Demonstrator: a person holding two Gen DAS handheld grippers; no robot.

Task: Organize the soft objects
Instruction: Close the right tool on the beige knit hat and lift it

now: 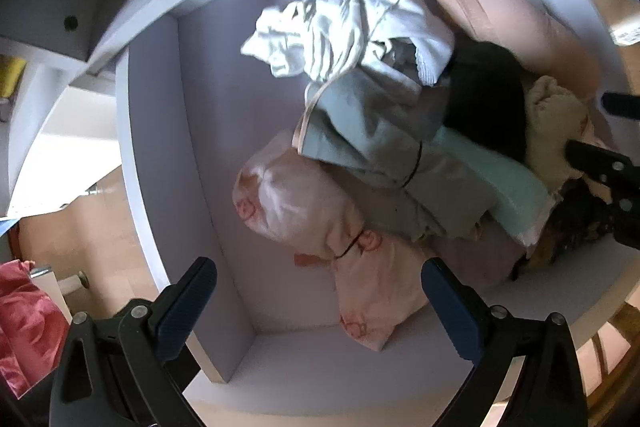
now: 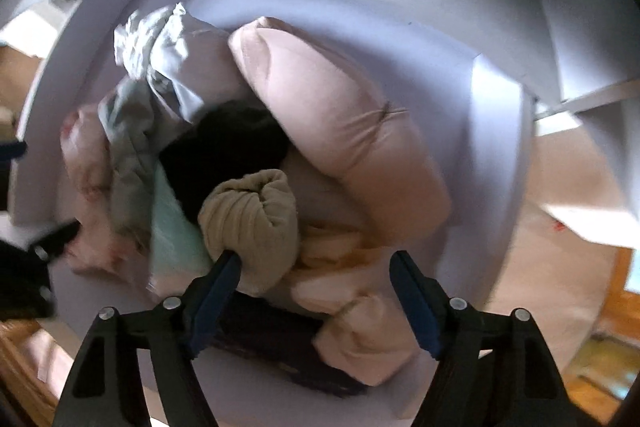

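A pile of soft clothes fills a white shelf compartment [image 1: 160, 155]. It holds a crumpled white cloth [image 1: 348, 27], a grey-green bundle [image 1: 372, 131], a pink printed bundle [image 1: 320, 223], a black item [image 1: 488, 99], a large pink roll [image 2: 332, 115] and a rolled beige bundle [image 2: 252, 219]. My left gripper [image 1: 320, 303] is open and empty in front of the pink printed bundle. My right gripper [image 2: 316, 271] is open, with its left fingertip touching the beige bundle; it also shows at the right edge of the left wrist view [image 1: 600, 135].
A white divider wall [image 1: 192, 227] bounds the compartment on the left, another [image 2: 496, 131] on the right. A red cloth [image 1: 24, 323] lies outside at the lower left. A dark patterned item [image 2: 280, 343] lies at the front of the pile. Wooden floor [image 2: 592, 367] shows at the right.
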